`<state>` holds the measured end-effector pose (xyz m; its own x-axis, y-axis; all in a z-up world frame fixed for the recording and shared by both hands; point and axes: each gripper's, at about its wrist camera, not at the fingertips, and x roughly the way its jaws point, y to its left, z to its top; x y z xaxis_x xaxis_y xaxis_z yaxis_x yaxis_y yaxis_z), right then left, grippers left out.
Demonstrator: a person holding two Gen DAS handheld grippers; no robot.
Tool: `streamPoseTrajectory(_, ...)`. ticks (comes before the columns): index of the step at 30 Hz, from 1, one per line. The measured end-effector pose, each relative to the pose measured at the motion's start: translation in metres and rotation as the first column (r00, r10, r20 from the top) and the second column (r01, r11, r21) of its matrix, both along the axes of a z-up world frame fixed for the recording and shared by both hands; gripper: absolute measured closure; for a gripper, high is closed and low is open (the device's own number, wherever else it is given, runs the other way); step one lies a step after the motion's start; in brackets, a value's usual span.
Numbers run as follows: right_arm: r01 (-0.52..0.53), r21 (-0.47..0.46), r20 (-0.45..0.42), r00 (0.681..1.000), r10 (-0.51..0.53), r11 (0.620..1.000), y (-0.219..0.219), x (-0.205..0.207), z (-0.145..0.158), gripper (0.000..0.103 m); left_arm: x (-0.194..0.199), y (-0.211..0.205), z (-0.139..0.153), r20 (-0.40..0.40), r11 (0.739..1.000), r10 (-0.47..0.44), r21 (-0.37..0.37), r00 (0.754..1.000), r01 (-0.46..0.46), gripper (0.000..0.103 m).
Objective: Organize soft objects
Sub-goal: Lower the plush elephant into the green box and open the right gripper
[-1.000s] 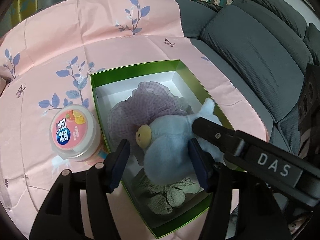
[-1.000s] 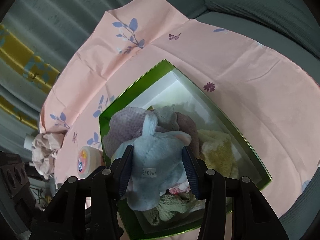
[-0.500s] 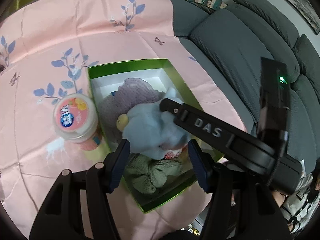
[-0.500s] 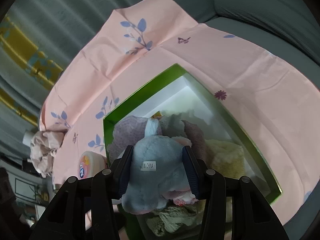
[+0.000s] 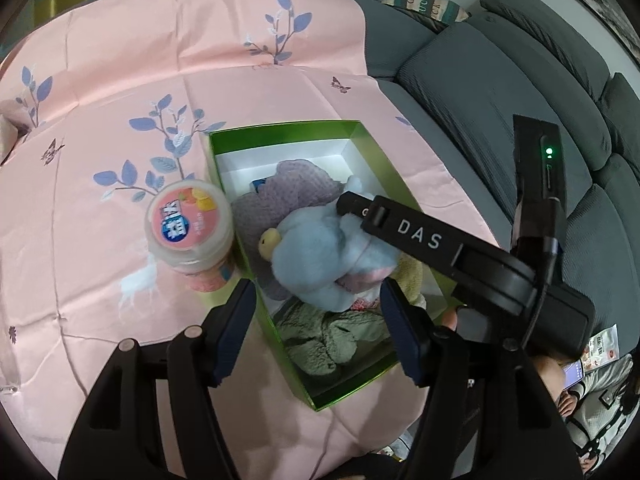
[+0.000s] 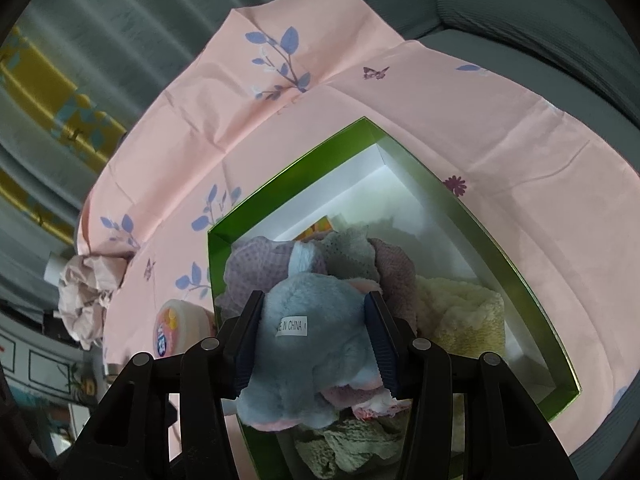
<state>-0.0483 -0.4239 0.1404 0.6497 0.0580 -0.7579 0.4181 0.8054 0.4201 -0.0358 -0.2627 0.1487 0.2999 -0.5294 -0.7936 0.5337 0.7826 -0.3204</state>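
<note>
A gray sofa point(image 5: 500, 92) runs along one side. A pink cloth point(image 5: 100, 128) with blue leaves covers the flat place where the things sit (I cannot tell if a desk is under it). On the cloth is a green box point(image 5: 376, 148) with white walls inside. It already has soft things in it: a purple cloth point(image 5: 296, 188), a yellow towel point(image 6: 464, 312) and a green towel point(image 5: 332, 340). A small round tub point(image 5: 188, 224) stands just beside the box, touching its outside wall.

The right claw point(image 6: 316, 340) is closed on the blue toy point(image 6: 312, 344), one pad on each side of its body. The toy is over the middle of the box, on or just above the pile. The left claw point(image 5: 316, 332) is wide, with nothing in it, and hangs over the near end of the box.

I think the step now is to put the toy down in the box. To do it well, lower the toy until it rests on the soft pile, and only then let the pads go. The far end of the box has more room, so that may be a better spot. Keep the left claw away from the tub so it does not tip.
</note>
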Motion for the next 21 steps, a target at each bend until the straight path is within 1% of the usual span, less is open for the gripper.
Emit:
streamPoseTrajectory(2, 0.001, 0.001, -0.002, 1.0, -0.001, 1.0, 0.001, 0.002, -0.001, 0.053, -0.002, 0.004, 0.002, -0.001, 1.0, 0.0, -0.005, 1.0, 0.0, 0.032)
streamPoseTrajectory(4, 0.005, 0.001, -0.003, 1.0, -0.005, 1.0, 0.002, 0.002, -0.002, 0.05, -0.007, 0.008, 0.007, 0.007, 1.0, -0.001, -0.018, 1.0, 0.001, 0.028)
streamPoseTrajectory(5, 0.004, 0.002, -0.006, 1.0, -0.004, 1.0, 0.002, 0.002, -0.002, 0.047, -0.01, 0.009, 0.009, 0.011, 1.0, -0.001, -0.02, 1.0, 0.001, 0.027)
streamPoseTrajectory(8, 0.0, 0.017, -0.029, 1.0, 0.0, 1.0, 0.007, -0.002, 0.001, 0.046, -0.02, 0.01, 0.017, 0.027, 0.999, -0.022, -0.04, 0.999, 0.023, 0.026)
streamPoseTrajectory(11, 0.0, -0.033, -0.033, 0.999, -0.002, 0.999, 0.014, -0.005, 0.007, 0.044, -0.029, 0.01, 0.024, 0.045, 0.998, -0.046, -0.042, 0.998, 0.048, 0.025)
streamPoseTrajectory(14, -0.005, -0.021, -0.046, 0.999, 0.004, 1.0, 0.014, -0.005, 0.004, 0.04, -0.034, 0.015, 0.027, 0.068, 0.999, -0.034, -0.028, 0.997, 0.036, 0.022)
streamPoseTrajectory(16, -0.005, -0.017, -0.049, 0.999, 0.004, 1.0, 0.014, -0.007, 0.004, 0.039, -0.034, 0.019, 0.029, 0.07, 0.999, -0.034, -0.032, 0.997, 0.036, 0.016)
streamPoseTrajectory(21, -0.014, -0.016, -0.035, 0.999, 0.013, 1.0, 0.017, -0.015, 0.011, 0.038, -0.034, 0.03, 0.033, 0.089, 1.0, 0.001, -0.024, 0.996, 0.002, 0.007)
